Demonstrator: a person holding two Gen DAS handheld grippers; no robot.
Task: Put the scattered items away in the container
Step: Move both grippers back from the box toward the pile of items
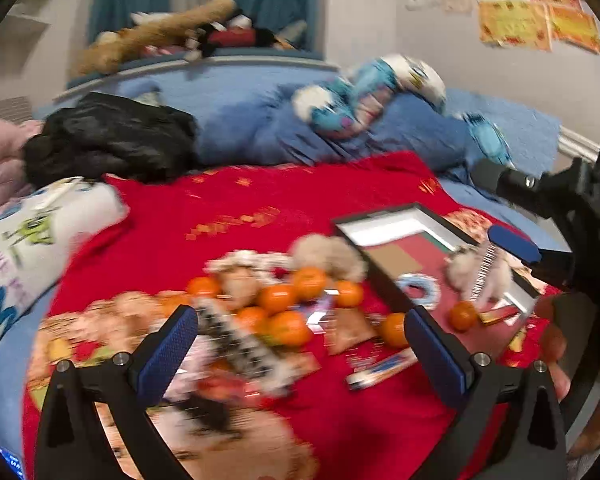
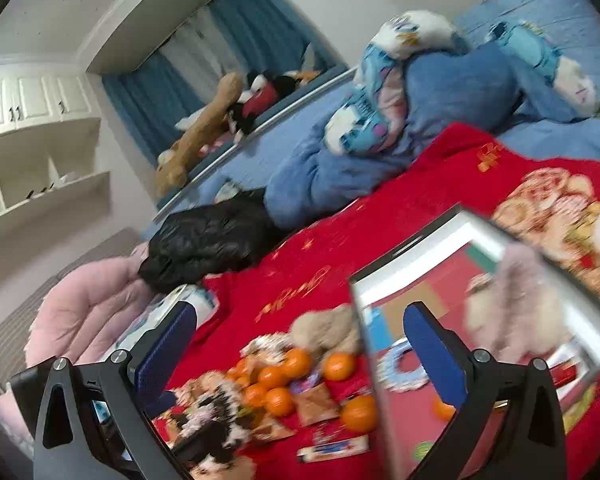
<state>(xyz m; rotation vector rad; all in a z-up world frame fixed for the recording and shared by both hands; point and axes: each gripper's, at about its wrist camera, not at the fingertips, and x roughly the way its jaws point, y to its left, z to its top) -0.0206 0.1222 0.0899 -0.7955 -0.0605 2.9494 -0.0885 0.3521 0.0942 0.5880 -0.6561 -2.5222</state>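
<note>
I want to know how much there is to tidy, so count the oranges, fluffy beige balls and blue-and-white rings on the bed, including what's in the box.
Oranges: 8 (1 of them in the box)
Fluffy beige balls: 2
Blue-and-white rings: 1
Total: 11

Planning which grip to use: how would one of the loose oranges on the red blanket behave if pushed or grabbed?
The oranges look round and smooth, so likely to roll on the red blanket. They probably feel firm, though a hard squeeze might bruise.
</note>
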